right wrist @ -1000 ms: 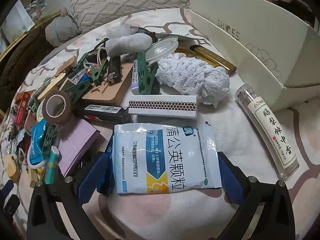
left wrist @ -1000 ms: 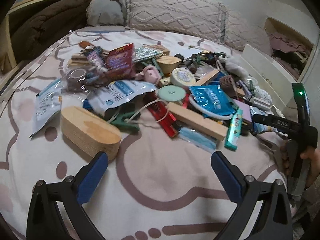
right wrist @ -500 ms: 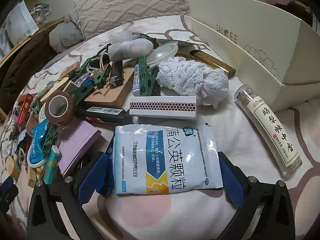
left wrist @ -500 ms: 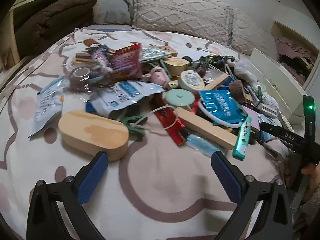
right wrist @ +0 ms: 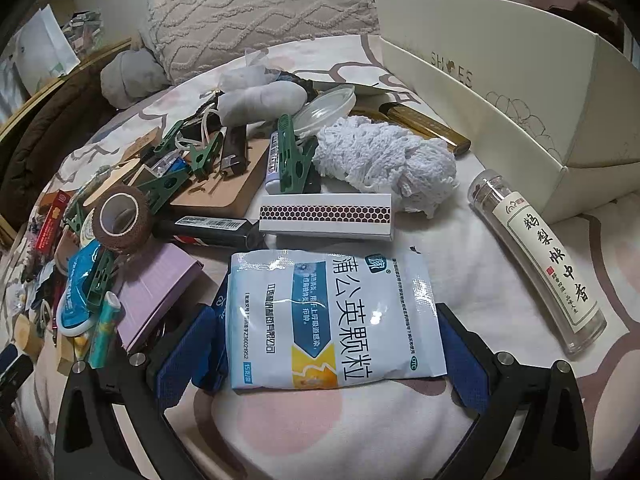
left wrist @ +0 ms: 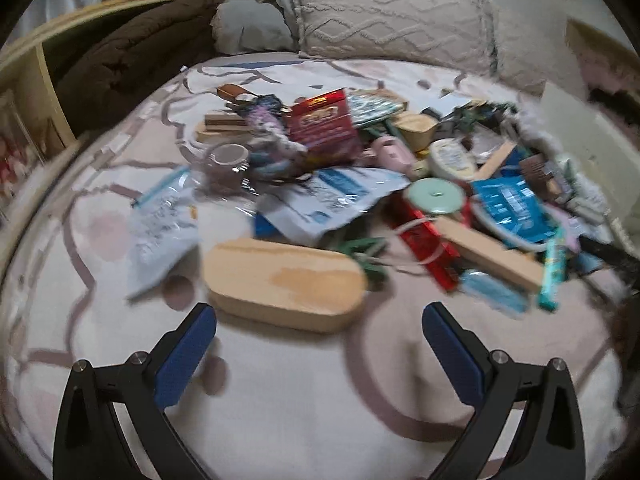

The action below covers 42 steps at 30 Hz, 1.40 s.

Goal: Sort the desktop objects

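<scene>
Right wrist view: a patterned bedspread (right wrist: 500, 248) is seen under everything, with a cream shoe box (right wrist: 500, 80) standing open at the far right. A white-and-blue medicine sachet (right wrist: 332, 320) lies flat between the 2 blue pads of the right gripper (right wrist: 320, 344), whose jaws are spread wide on either side of it; whether the pads touch its edges cannot be told. Just beyond it a long matchbox (right wrist: 326, 216) is laid crosswise, with a white crocheted bundle (right wrist: 384, 160) behind that. A clear labelled tube (right wrist: 540, 268) rests to the right, near the box. A brown tape roll (right wrist: 122, 216) and a lilac box (right wrist: 156, 288) sit to the left.

In the blurred left wrist view, the left gripper (left wrist: 318, 340) is held wide open above bare bedspread, gripping nothing. An oval wooden block (left wrist: 284, 284) lies just ahead of it, at the near edge of the heap of mixed items
</scene>
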Tool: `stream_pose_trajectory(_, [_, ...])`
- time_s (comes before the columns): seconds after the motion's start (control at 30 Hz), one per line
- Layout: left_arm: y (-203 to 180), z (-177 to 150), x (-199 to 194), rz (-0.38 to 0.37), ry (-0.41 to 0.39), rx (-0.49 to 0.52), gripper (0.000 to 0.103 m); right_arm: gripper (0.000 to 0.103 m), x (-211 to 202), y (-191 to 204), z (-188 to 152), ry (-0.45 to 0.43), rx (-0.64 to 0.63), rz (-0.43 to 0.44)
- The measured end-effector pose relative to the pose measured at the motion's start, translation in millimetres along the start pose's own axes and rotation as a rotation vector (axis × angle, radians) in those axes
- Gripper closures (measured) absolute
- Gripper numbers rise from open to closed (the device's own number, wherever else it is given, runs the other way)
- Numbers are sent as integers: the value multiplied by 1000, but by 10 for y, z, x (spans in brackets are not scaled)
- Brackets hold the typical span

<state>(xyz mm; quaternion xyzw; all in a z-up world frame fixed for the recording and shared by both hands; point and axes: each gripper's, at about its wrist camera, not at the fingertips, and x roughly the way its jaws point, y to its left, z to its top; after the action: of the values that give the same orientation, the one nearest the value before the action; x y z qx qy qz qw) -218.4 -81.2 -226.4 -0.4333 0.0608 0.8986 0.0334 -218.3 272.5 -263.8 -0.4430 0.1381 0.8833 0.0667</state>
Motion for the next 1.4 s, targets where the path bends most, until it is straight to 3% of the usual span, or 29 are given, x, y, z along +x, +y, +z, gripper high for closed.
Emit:
stream_pose_trajectory(0.23, [32, 101, 105, 30, -12, 131, 0, 0, 3, -1, 3, 0, -1, -2])
stream_pose_trajectory(0.73, [108, 102, 271, 1, 16, 91, 0, 0, -23, 21, -9, -15, -10, -7])
stream_pose_trajectory(0.93, [96, 99, 296, -3, 22, 89, 3, 12, -79, -2, -31, -35, 5, -25])
stream_pose_trajectory(1.4, [83, 103, 326, -8, 26, 88, 5, 12, -73, 88, -24, -28, -42, -100])
